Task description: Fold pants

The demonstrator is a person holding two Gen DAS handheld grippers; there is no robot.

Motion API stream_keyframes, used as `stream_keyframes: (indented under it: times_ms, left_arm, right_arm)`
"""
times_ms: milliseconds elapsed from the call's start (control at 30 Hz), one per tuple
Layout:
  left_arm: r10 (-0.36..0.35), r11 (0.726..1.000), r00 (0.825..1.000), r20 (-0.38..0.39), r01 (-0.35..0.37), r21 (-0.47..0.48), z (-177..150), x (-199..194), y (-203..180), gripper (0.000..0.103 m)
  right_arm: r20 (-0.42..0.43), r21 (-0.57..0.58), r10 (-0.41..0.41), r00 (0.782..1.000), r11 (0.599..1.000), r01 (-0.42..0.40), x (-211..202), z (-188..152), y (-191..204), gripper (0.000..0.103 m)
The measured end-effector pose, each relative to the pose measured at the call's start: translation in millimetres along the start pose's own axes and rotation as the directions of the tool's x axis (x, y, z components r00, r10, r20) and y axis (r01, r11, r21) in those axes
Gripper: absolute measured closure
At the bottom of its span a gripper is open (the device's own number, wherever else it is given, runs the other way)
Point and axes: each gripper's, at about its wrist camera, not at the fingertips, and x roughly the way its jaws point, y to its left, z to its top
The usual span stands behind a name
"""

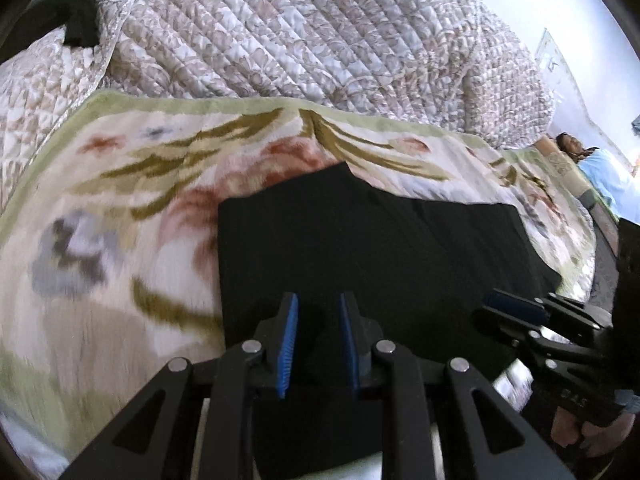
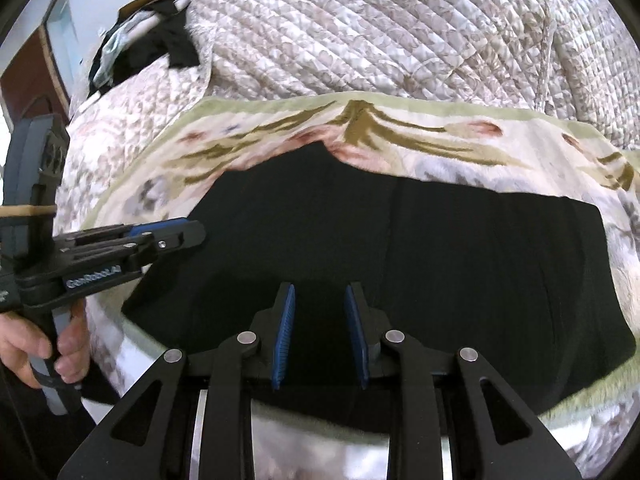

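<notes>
The black pants lie flat and folded on a flowered blanket spread over the bed, just ahead of and under both sets of jaws. The left gripper has its jaws apart with nothing between them; so does the right gripper. Beyond the blanket, farther from the jaws, a quilt is bunched up.

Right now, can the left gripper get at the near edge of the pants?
Probably yes. The left gripper is open right over the pants, with nothing between its fingers and the cloth. The right gripper sits off to the side, not in the way.
</notes>
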Motion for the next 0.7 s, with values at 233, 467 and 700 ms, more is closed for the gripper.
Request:
stream_keyframes:
  times_ms: [233, 467, 700]
  left_arm:
    - [-0.024, 1.000, 0.999, -0.022, 0.024, 0.000, -36.0, -5.3, -2.6, 0.079]
    - [-0.029, 1.000, 0.999, -0.015, 0.030, 0.006, -37.3, -4.1, -1.0, 0.079]
    - [-0.032, 0.999, 0.999, -0.012, 0.032, 0.006, -39.5, -4.1, -2.5, 0.078]
  right_arm:
    - [-0.029, -0.042, -0.016, 0.999, 0.999, 0.015, 4.3, -26.1, 1.5, 0.077]
    - [-0.018, -0.052, -0.054, 0.998, 0.997, 0.053, 2.1, -27.4, -2.3, 0.077]
    - [-0.016, 0.172, -0.105, 0.994, 0.979, 0.106, -12.5, -32.3, -54.5, 0.075]
